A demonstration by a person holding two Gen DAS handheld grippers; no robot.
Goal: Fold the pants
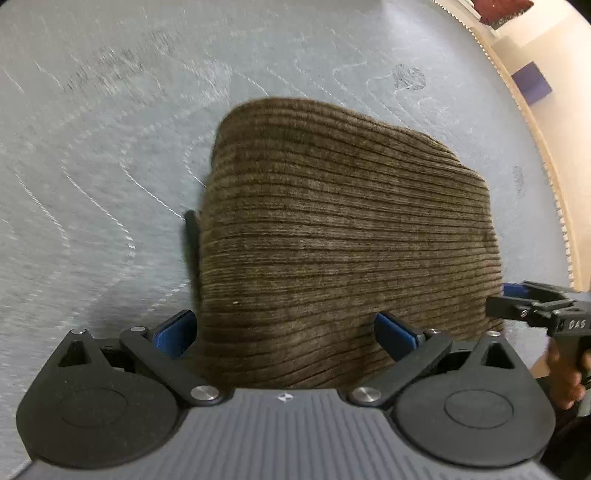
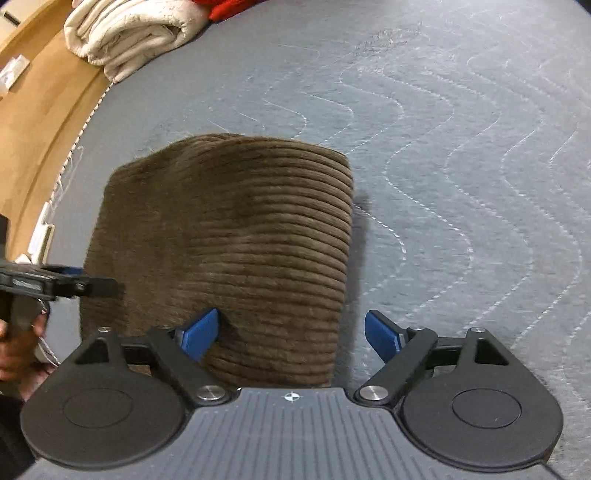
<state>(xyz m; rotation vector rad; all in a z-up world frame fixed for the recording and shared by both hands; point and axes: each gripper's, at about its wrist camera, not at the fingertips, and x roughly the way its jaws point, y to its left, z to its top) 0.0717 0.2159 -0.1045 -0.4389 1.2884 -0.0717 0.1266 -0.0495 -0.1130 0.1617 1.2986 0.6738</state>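
Note:
The brown corduroy pants [image 1: 343,236] lie folded into a thick bundle on the grey quilted mat [image 1: 92,184]. My left gripper [image 1: 284,334] hangs over the bundle's near left corner, open wide, with its blue pads clear of the cloth. In the right wrist view the same pants [image 2: 240,243] fill the middle. My right gripper [image 2: 291,332] stands open over the bundle's near right corner, the left pad just above the cloth and the right pad over the mat. Each view shows the other gripper at its edge: the right gripper [image 1: 532,306] and the left gripper [image 2: 70,284], each in a person's hand.
A rolled white towel [image 2: 125,37] and something red [image 2: 229,7] lie at the mat's far left corner. Wooden floor [image 2: 44,107] borders the mat on that side. A purple block [image 1: 532,81] sits past the mat's right edge. Quilted mat [image 2: 461,184] spreads to the right of the pants.

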